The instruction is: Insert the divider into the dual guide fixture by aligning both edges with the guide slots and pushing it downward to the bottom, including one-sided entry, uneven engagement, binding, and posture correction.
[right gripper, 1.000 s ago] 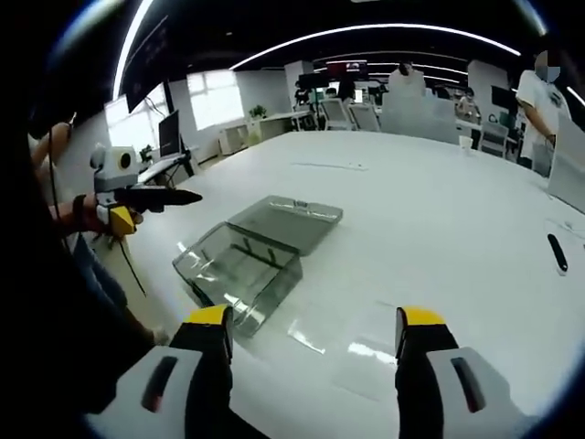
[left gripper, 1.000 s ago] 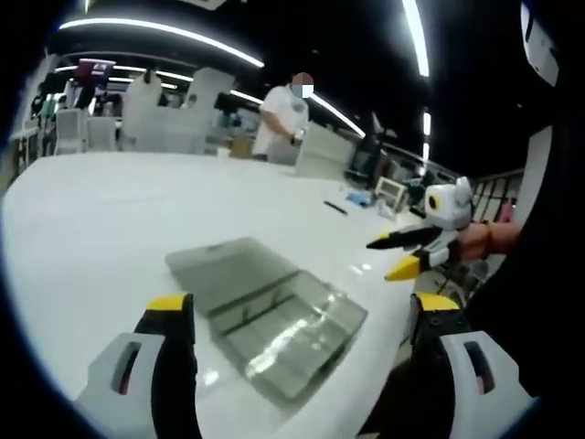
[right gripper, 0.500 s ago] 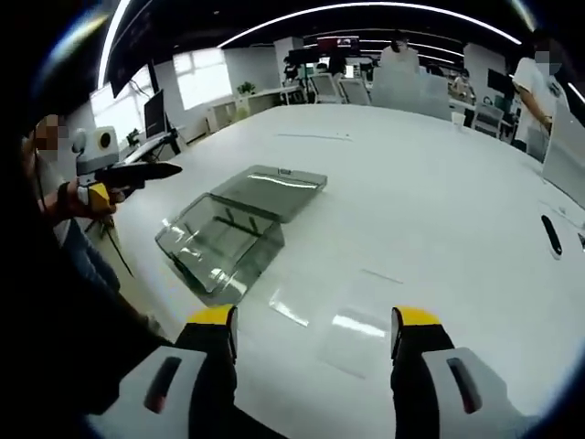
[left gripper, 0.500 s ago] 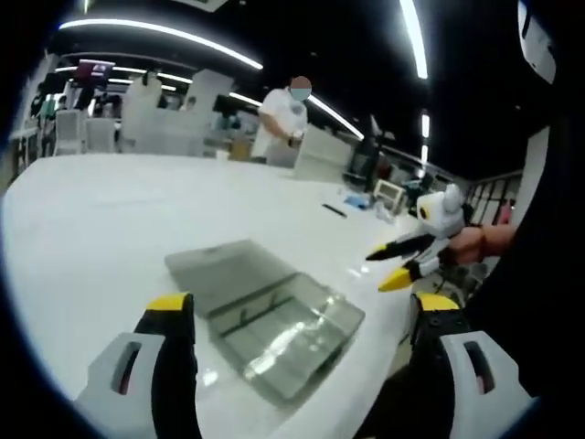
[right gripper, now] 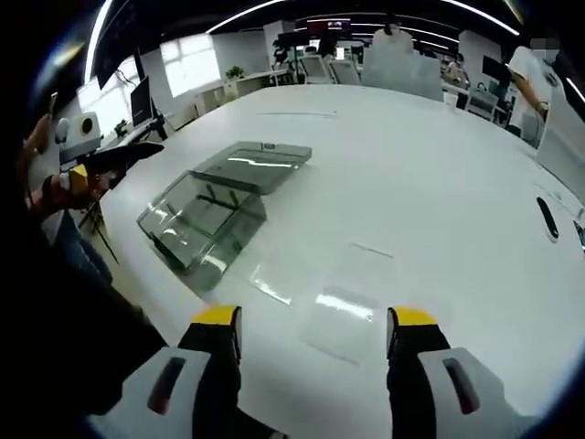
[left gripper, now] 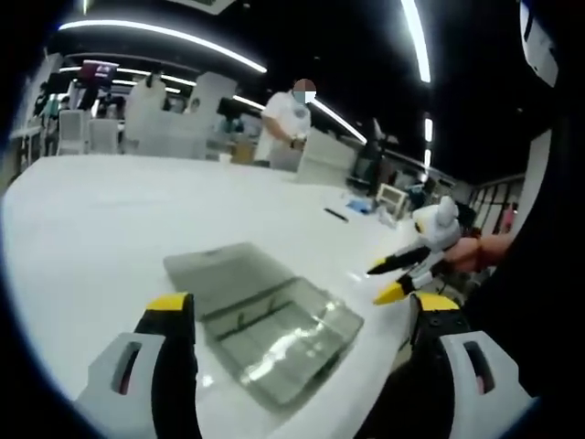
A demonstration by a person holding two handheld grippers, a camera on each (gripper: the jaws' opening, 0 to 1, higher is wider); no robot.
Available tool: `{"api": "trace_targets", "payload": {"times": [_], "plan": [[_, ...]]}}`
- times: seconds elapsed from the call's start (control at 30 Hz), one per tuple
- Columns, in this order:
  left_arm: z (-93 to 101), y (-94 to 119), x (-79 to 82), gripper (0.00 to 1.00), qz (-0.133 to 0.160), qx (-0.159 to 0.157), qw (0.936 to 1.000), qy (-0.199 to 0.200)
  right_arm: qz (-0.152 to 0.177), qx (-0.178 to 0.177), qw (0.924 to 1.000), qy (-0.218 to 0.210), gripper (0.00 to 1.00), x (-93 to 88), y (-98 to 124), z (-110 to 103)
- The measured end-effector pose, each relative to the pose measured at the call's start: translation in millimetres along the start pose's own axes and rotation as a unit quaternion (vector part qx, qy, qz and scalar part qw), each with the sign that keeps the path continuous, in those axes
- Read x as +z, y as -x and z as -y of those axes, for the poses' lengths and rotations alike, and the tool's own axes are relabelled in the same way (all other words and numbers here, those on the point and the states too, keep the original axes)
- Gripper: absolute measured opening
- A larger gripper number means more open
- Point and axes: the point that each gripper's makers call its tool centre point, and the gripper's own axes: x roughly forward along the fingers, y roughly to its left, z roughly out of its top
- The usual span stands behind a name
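Observation:
A clear box-shaped guide fixture (left gripper: 279, 329) (right gripper: 196, 219) sits near the table's front edge, with a flat clear lid (left gripper: 219, 267) (right gripper: 256, 155) lying against its far side. The divider (right gripper: 320, 291), a transparent sheet, lies flat on the white table just beyond my right gripper (right gripper: 315, 318), which is open and holds nothing. My left gripper (left gripper: 302, 306) is open above the fixture's near side, empty. In the left gripper view the right gripper (left gripper: 384, 281) hangs at the right, off the table's edge. The left gripper (right gripper: 105, 157) shows left of the fixture in the right gripper view.
The white table (left gripper: 110, 210) (right gripper: 430, 174) stretches far back. A dark pen-like object (left gripper: 335, 212) (right gripper: 547, 218) lies on it beyond the divider. A person in white (left gripper: 291, 119) stands at the far side among desks and chairs.
The right gripper has dropped lower and come closer over the divider; its view now looks more steeply down at the table. The left gripper has held still.

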Motion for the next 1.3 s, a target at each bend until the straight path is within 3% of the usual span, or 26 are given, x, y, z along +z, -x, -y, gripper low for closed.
{"api": "trace_targets", "payload": {"times": [0.6,0.7,1.3], "plan": [[-6.3,1,-1.6,0.95,-0.009,0.008,0.9999,0.004,-0.028,-0.017,0.9994,0.012,0.61,0.0,-18,10],[-5.5,4,-3.3,0.95,-0.009,0.009,0.9999,0.007,-0.045,-0.019,0.9986,0.022,0.61,-2.8,-22,11],[-12.5,3,-4.8,0.95,-0.008,0.013,0.9998,0.010,-0.085,-0.013,0.9955,0.038,0.59,-8.3,-33,15]]}}
